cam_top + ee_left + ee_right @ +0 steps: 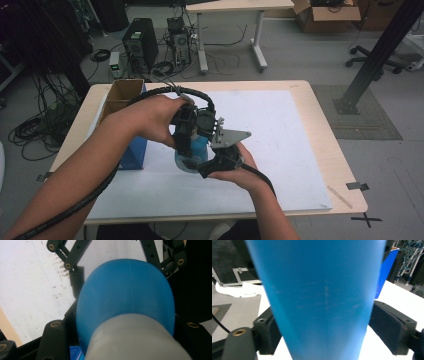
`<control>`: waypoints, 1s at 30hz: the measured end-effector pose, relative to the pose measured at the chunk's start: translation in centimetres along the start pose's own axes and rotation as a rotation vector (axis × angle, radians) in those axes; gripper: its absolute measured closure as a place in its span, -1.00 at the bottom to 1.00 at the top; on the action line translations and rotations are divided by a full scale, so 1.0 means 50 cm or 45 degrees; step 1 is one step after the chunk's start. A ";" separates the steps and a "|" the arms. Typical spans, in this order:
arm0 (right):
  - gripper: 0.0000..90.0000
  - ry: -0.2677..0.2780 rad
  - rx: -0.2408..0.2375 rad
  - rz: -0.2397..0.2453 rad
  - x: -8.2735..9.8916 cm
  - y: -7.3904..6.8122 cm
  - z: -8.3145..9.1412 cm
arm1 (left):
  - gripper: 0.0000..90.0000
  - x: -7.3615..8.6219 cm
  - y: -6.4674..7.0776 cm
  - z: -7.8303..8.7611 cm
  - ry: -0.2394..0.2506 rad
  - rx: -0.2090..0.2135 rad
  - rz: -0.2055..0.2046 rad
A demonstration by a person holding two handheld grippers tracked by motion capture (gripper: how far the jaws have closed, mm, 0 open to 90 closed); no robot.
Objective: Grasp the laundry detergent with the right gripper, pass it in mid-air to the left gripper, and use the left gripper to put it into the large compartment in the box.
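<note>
A blue bottle [201, 147] is held upright above the white mat [280, 130], between both grippers. In the left gripper view I look down on its rounded blue shoulder [125, 292] and its pale grey cap [135, 340]. My left gripper [187, 134] comes from above, its jaws closed against the cap's sides. My right gripper [220, 161] comes from the near side. In the right gripper view its two pads [390, 327] press on the bottle's blue body [319, 302]. The bottle's bottom is hidden behind the grippers.
A blue box [134, 150] with an open cardboard carton [120, 95] behind it stands on the mat's left side, close to my left forearm. The wooden table's edge [345, 170] runs along the right. Beyond the table are computers, cables and another desk.
</note>
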State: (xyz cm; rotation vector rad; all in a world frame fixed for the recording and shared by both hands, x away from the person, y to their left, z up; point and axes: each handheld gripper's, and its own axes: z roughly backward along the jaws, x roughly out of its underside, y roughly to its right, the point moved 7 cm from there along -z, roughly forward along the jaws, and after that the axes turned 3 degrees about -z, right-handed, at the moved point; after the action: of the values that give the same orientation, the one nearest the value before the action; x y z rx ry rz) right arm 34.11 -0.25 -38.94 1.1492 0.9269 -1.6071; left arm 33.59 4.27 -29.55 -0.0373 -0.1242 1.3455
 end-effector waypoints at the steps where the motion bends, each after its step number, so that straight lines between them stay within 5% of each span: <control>1: -0.64 0.004 -0.007 -0.002 -0.001 -0.001 0.001 | -0.13 -0.001 0.001 0.001 -0.001 0.001 0.001; 22: -1.00 0.012 -0.027 -0.063 0.001 -0.010 0.024 | -0.13 -0.008 -0.006 0.010 0.015 -0.010 0.008; 30: -1.00 0.005 -0.038 -0.033 -0.003 -0.009 0.053 | -0.13 0.006 -0.018 0.015 0.028 0.019 0.102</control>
State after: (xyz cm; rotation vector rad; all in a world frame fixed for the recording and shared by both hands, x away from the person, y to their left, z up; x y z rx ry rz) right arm 33.01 -2.52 -38.05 1.1243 0.9688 -1.6068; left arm 34.43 4.33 -28.71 -0.0452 -0.0950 1.4256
